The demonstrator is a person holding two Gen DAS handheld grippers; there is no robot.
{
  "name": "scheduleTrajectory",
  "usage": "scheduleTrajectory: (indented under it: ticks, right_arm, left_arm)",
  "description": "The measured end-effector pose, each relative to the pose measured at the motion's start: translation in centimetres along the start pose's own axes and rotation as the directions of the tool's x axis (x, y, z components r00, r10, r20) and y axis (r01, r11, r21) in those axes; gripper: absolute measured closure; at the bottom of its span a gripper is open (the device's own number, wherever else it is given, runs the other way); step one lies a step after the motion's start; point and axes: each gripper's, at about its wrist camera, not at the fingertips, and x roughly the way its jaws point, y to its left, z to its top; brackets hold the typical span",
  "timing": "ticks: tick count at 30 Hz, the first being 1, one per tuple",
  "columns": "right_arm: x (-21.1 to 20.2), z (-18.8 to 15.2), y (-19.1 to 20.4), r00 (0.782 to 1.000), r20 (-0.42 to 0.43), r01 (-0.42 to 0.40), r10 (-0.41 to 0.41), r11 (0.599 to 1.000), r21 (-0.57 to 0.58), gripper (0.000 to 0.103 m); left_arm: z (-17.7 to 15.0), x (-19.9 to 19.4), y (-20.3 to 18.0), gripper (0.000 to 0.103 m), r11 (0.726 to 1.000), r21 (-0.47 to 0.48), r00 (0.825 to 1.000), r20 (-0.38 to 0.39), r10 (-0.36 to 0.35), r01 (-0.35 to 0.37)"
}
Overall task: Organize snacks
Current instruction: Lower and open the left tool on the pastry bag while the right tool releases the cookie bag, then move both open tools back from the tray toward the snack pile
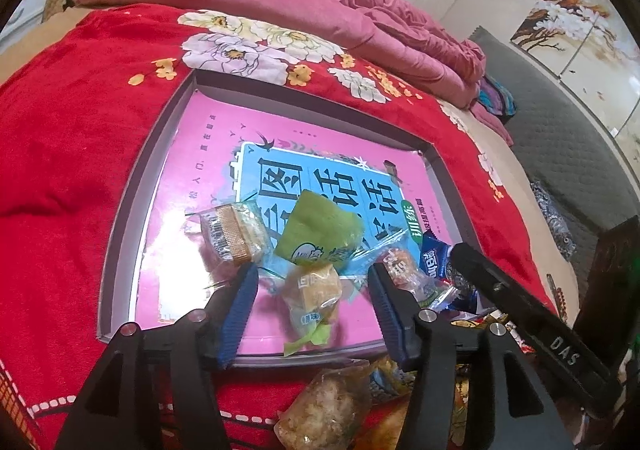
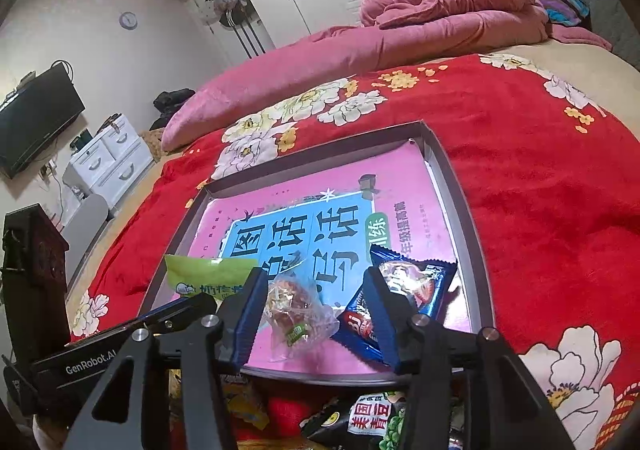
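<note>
A shallow grey tray with a pink and blue printed floor lies on the red bedspread; it also shows in the right wrist view. In it lie a biscuit pack, a green packet and a yellow cake pack. My left gripper is open, its jaws either side of the yellow cake pack. My right gripper is open above a clear wrapped snack. A blue snack bar lies partly behind its right finger. The green packet lies to the left.
Loose snacks lie on the bedspread before the tray's near edge: a clear bag and a green pea pack. A pink quilt is piled along the far side. The other gripper's body reaches in at right.
</note>
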Motion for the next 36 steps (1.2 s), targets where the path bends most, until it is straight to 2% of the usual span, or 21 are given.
scheduleTrajectory:
  ticks: [1,3,24,28,36]
  right_arm:
    - [-0.3,0.1,0.0,1.000,0.012,-0.007,0.007,1.000,0.002,0.052]
    - [-0.6,0.2,-0.1,1.000,0.025,-0.014,0.014,1.000,0.010,0.043]
    - [-1.7,0.5,-0.7,0.998,0.066,0.001,-0.003,1.000,0.022,0.039]
    - [-2.1,0.5,-0.9,0.997,0.075,0.009,-0.011,1.000,0.024,0.039]
    - [-2.6,0.4,-1.4,0.997,0.079,0.021,-0.023,0.999,0.025,0.039]
  left_arm:
    - [0.0,0.0,0.0,0.037,1.000,0.000,1.000,0.000,0.002,-0.002]
    - [0.0,-0.2,0.0,0.034,1.000,0.001,1.000,0.007,0.006,-0.006]
    - [0.4,-2.2,0.7,0.033,1.000,0.003,0.997,0.076,0.022,-0.022]
    - [0.3,-2.5,0.7,0.024,0.999,0.006,0.996,0.084,0.031,-0.032]
    - [0.3,-3.3,1.2,0.024,0.999,-0.009,0.994,0.105,0.038,-0.038]
